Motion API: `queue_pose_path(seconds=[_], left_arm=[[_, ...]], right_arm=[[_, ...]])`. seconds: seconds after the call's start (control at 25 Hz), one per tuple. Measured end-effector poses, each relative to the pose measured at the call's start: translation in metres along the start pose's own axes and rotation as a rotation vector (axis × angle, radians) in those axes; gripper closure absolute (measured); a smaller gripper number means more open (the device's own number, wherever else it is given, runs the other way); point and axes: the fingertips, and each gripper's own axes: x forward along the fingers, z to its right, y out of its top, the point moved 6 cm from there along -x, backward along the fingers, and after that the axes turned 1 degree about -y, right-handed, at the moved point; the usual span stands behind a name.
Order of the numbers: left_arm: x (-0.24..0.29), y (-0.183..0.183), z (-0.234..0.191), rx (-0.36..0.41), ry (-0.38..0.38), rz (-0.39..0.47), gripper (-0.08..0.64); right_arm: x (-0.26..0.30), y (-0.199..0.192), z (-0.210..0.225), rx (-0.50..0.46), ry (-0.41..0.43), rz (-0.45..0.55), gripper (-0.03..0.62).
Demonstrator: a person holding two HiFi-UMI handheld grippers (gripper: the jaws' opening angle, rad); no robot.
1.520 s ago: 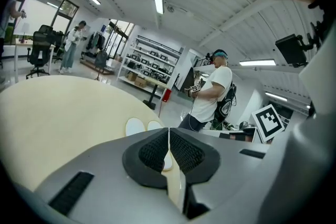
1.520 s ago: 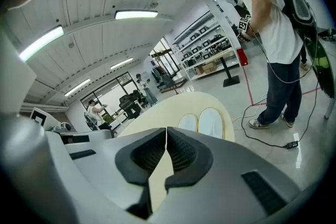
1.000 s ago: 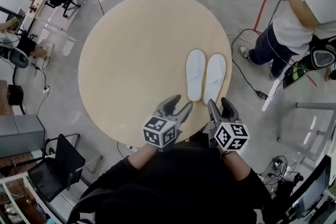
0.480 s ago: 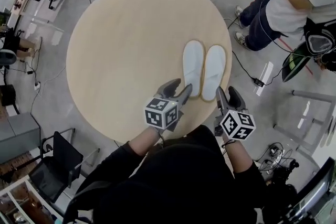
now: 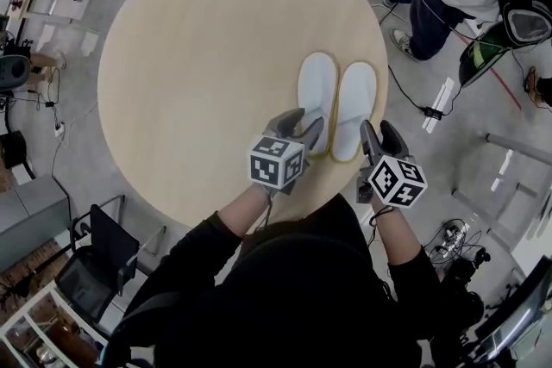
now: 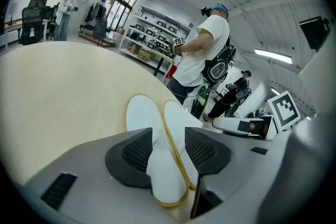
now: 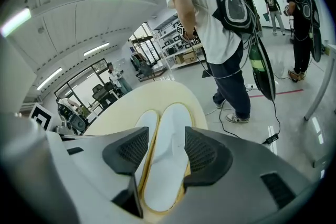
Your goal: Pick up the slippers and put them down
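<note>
Slippers lie lengthwise by the round table's [image 5: 172, 56] near edge, heels toward the tongs. Left gripper [image 5: 302, 127] and right gripper [image 5: 378, 135], both open and empty, each line up on the left slipper [image 5: 316, 95] and right slipper [image 5: 354, 103] respectively.

Soft cloth slippers [image 5: 317, 95] lie on matt wooden table [image 5: 198, 73].

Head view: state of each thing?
Left white slipper with yellow trim: flat on round beige table, ungripped.
Right white slipper with yellow trim: flat beside it, ungripped.
Left claw: open, lined up on left slipper's near end.
Right claw: open, lined up on right slipper's near end.
</note>
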Motion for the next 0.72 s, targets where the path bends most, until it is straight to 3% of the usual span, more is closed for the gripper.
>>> queue_pose_path(seconds=[0.72], left_arm=[[0.068, 0.0, -0.022, 0.017, 0.033, -0.023, 0.356]], right_arm=[[0.064, -0.007, 0.02, -0.002, 0.034, -0.073, 0.371]])
